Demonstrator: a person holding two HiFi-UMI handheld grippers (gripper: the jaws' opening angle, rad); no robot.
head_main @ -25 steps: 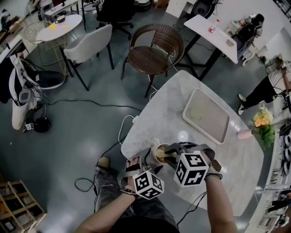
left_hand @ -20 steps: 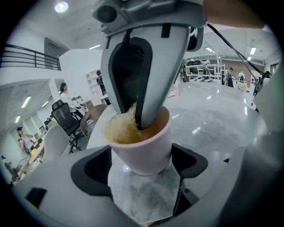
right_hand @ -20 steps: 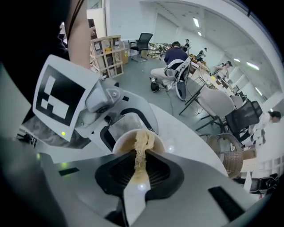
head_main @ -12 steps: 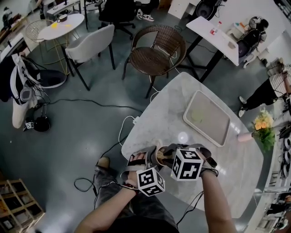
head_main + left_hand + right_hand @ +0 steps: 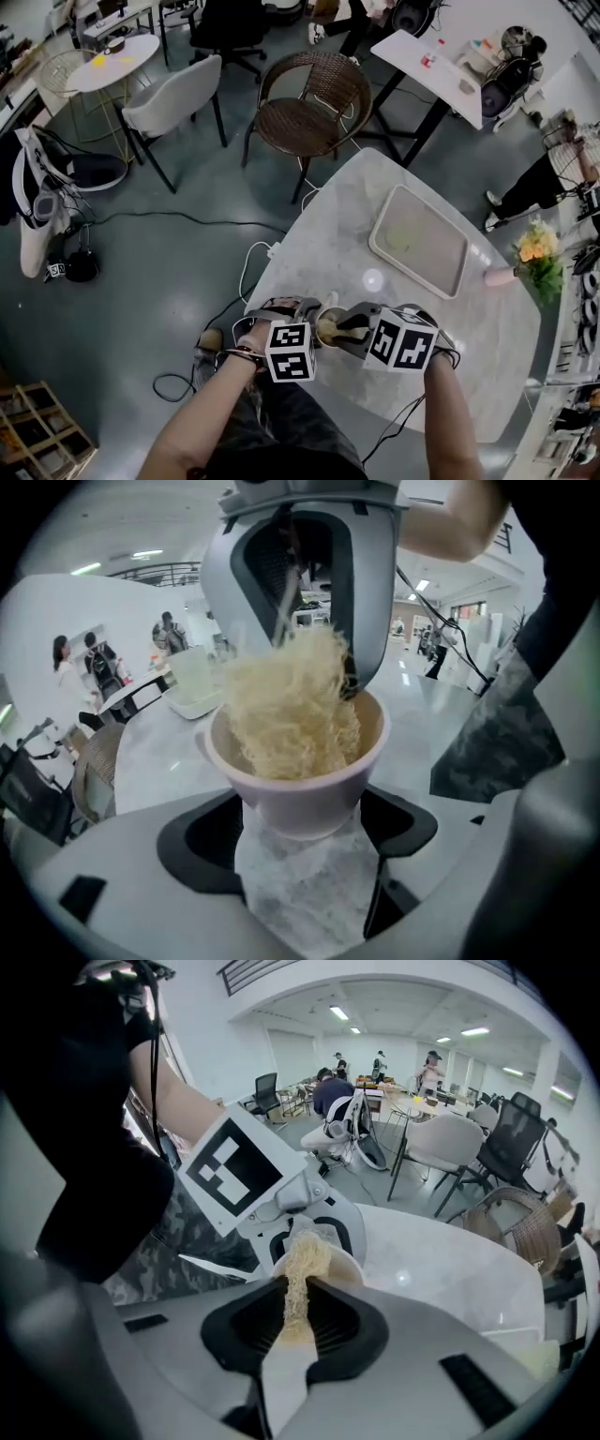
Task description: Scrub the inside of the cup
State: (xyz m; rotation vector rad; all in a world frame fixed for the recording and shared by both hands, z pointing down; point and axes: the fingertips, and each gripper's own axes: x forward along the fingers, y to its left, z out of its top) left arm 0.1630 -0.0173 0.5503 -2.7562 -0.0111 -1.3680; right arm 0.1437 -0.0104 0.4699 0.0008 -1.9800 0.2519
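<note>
A pale cup (image 5: pixel 302 797) with a handle is held upright over the near corner of the marble table (image 5: pixel 412 300), with my left gripper (image 5: pixel 300 829) shut on its lower body. A straw-coloured fibrous scrubber (image 5: pixel 289 714) fills the cup's inside and rises above the rim. My right gripper (image 5: pixel 292 1321) is shut on that scrubber (image 5: pixel 298 1274) and reaches into the cup (image 5: pixel 349 1266) from the other side. In the head view the cup (image 5: pixel 328 328) shows between the left gripper (image 5: pixel 307 321) and the right gripper (image 5: pixel 349 330). The cup's bottom is hidden.
A pale rectangular tray (image 5: pixel 418 240) lies further back on the table. A vase of flowers (image 5: pixel 536 255) stands at the right edge. A wicker chair (image 5: pixel 309 103) and a grey chair (image 5: pixel 169 103) stand beyond the table, and a cable (image 5: pixel 246 272) trails on the floor.
Both grippers and the cup have shifted slightly left and toward the table's near edge. The left gripper's marker cube has turned to face up. The scrubber stays inside the cup.
</note>
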